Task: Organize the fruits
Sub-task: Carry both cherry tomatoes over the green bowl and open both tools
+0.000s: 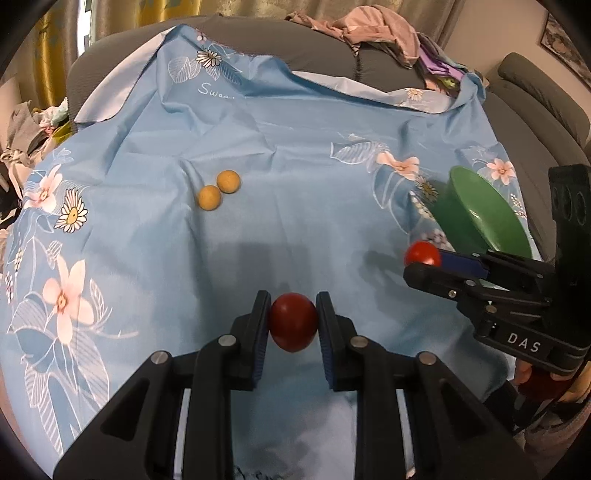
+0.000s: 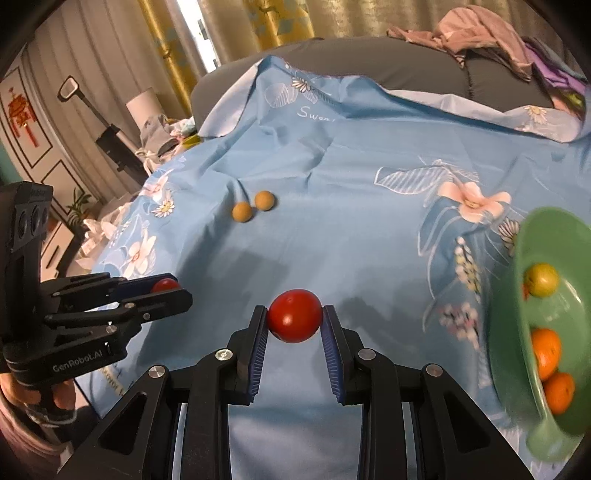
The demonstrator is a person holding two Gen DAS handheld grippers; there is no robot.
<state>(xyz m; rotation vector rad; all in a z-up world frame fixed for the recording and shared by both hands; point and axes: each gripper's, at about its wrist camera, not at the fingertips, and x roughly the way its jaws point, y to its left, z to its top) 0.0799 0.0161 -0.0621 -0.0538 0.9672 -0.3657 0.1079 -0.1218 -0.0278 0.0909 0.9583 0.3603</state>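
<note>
My left gripper (image 1: 292, 322) and right gripper (image 2: 294, 322) each clench a tomato; bowl (image 2: 517, 258) holds three fruits, two tan balls (image 1: 219, 190) remain.

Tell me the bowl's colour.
Green; the bowl shows best in the right wrist view.

Floral sheet (image 1: 295, 147) drapes grey sofa (image 1: 258, 37) (clothes (image 1: 376, 29) atop)
</note>
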